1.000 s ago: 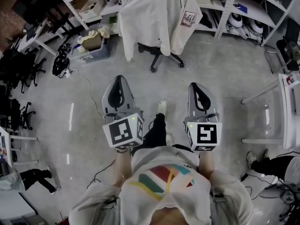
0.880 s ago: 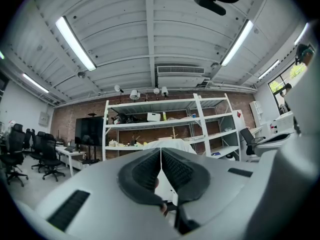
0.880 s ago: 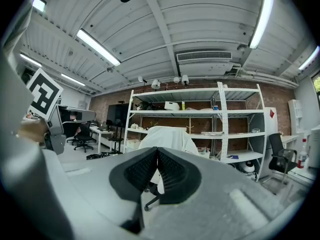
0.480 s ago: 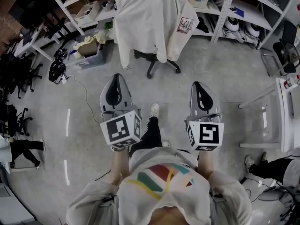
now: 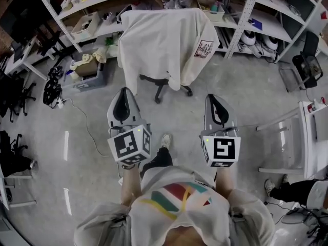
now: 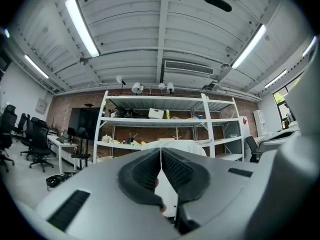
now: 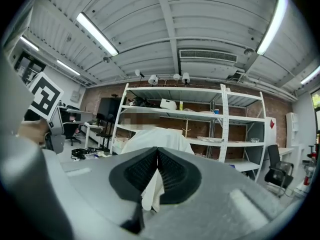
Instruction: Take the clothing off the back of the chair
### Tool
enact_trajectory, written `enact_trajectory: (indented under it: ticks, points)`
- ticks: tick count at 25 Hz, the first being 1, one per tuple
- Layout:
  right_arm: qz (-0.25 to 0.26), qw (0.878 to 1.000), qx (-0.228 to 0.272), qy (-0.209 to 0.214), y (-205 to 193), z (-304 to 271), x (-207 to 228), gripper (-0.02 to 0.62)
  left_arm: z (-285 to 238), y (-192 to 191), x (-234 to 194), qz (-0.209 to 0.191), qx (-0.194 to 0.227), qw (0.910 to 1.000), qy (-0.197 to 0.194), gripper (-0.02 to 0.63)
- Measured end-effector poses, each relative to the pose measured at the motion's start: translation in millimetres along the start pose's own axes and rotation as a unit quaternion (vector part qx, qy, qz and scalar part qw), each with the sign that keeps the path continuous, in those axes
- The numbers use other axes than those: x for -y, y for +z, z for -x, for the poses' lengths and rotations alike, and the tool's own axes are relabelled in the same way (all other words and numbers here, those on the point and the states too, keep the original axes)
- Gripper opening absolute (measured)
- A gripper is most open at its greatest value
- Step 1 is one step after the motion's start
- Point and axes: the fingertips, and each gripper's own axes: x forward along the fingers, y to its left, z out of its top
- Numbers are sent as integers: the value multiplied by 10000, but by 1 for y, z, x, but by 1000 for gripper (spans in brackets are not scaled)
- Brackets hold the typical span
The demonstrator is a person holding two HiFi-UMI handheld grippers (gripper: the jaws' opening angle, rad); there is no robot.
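A white garment (image 5: 164, 40) with a printed patch on one sleeve hangs over the back of a black office chair (image 5: 156, 83), which stands in front of the shelving at the top of the head view. My left gripper (image 5: 122, 92) and right gripper (image 5: 214, 97) are held level side by side, both pointing at the chair and still short of it. Both are shut with nothing between the jaws. Past the closed left gripper (image 6: 161, 150) the garment (image 6: 186, 145) shows ahead. It also appears as a white garment (image 7: 152, 136) beyond the closed right gripper (image 7: 157, 149).
White metal shelving (image 5: 241, 14) full of boxes and gear runs behind the chair. A crate with cloths (image 5: 84, 65) and cables (image 5: 51, 88) lie on the floor at left. A white table frame (image 5: 307, 132) stands at right. Black office chairs (image 5: 10, 86) crowd the far left.
The person has walked forward: the chair with the garment and the shelving now sit nearer and lower in the head view. Both grippers moved along with them and stayed shut.
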Motion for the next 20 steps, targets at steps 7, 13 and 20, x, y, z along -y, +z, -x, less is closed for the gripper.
enact_trajectory:
  ticks: [7,13,20]
  points:
    - [106,9988,38,-484,25,-97,17,5,-108,5,-29,174,93,9995,-240,17]
    - [87,9966,-6,-825,32,-162,25,5,-183,-2,-47,221,42,9987,-461,17]
    - [170,9943,-276,-1012,28,-197,34,5,-233,-17,-50,435,-124,9969,-647,17]
